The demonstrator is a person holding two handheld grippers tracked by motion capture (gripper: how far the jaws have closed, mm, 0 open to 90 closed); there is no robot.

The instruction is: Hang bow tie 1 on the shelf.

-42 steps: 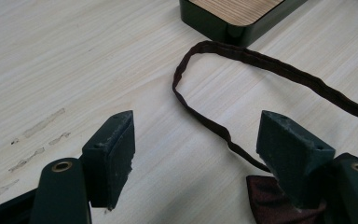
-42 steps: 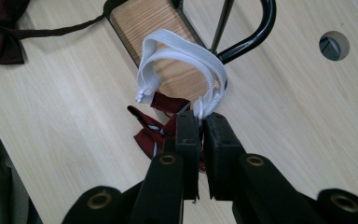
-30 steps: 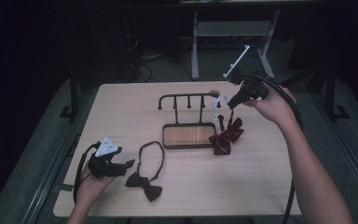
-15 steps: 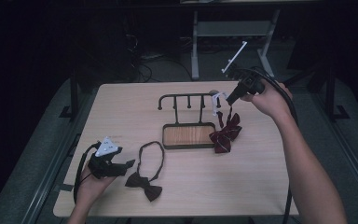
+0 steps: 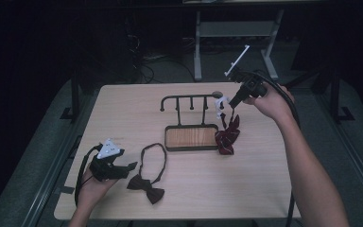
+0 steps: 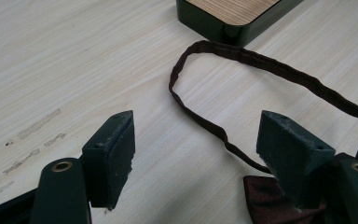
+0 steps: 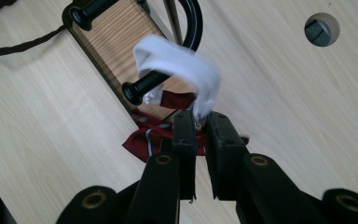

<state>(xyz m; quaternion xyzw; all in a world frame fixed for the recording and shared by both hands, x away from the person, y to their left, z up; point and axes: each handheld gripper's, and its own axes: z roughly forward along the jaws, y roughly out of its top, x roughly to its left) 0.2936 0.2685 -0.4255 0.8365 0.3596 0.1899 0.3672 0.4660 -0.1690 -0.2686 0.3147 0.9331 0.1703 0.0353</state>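
A black hook rack (image 5: 189, 101) stands on a wooden base (image 5: 191, 137) mid-table. My right gripper (image 5: 231, 101) is at its right end, shut on the white strap (image 7: 177, 60) of a red striped bow tie (image 5: 228, 135). The strap loops over the rack's end peg (image 7: 142, 86), and the bow tie (image 7: 144, 140) hangs down to the table beside the base. The right gripper (image 7: 200, 119) pinches the strap at its fingertips. My left gripper (image 5: 123, 166) rests open at the front left, with the dark maroon bow tie (image 5: 146, 187) beside it. Its strap (image 6: 261, 70) lies between the open jaws.
The rack base corner (image 6: 233, 14) lies just beyond the maroon strap. A round cable hole (image 7: 321, 29) sits in the table behind the rack. A metal stand (image 5: 236, 38) and dark floor lie past the far edge.
My right gripper has shifted slightly left toward the rack's end with the white strap in it. The left gripper and the maroon bow tie have not moved.
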